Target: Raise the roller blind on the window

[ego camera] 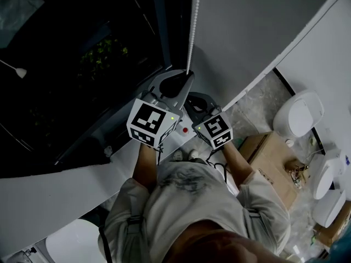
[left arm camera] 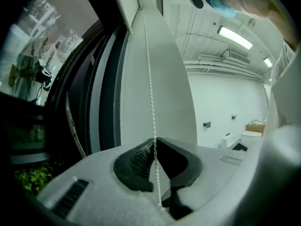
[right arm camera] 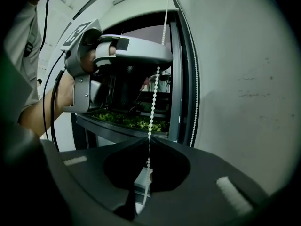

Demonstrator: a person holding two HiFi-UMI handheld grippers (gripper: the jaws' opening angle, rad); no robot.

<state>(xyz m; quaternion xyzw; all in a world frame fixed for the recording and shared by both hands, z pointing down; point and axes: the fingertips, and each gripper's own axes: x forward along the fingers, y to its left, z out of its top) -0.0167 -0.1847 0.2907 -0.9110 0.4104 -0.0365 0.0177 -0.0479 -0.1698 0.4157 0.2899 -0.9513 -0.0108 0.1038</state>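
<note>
Chain point(ego camera: 191, 26) is a string of small round white beads, hanging straight along the edge of the roller blind point(ego camera: 247, 32), which is smooth matte grey fabric, flat, no creases showing. Left tongs point(left arm camera: 154, 141) are pressed together on the chain: pale grey moulded body, dark ribbed pads meeting at a point, beads running through the pinch and out below. Right tongs point(right arm camera: 147, 140) sit lower on the same strand, dark matte jaws with a curved cut-out, tips also closed on the chain, and the beads carry on down through the cut-out. The right gripper view shows the left tongs above with a hand point(right arm camera: 101, 51) wrapped round the handle. A second strand point(right arm camera: 195, 79) hangs apart from the first, close to the dark window frame point(right arm camera: 181, 79). Window glass point(ego camera: 82, 48) is dark and glossy, with green foliage point(ego camera: 104, 51) behind it. Each gripper carries a cube with black-and-white square markers: left cube point(ego camera: 149, 122), right cube point(ego camera: 215, 129). On the mottled floor point(ego camera: 258, 100) are a brown cardboard box point(ego camera: 271, 158) and rounded glossy white ceramic pieces point(ego camera: 299, 114), well apart from the blind
</note>
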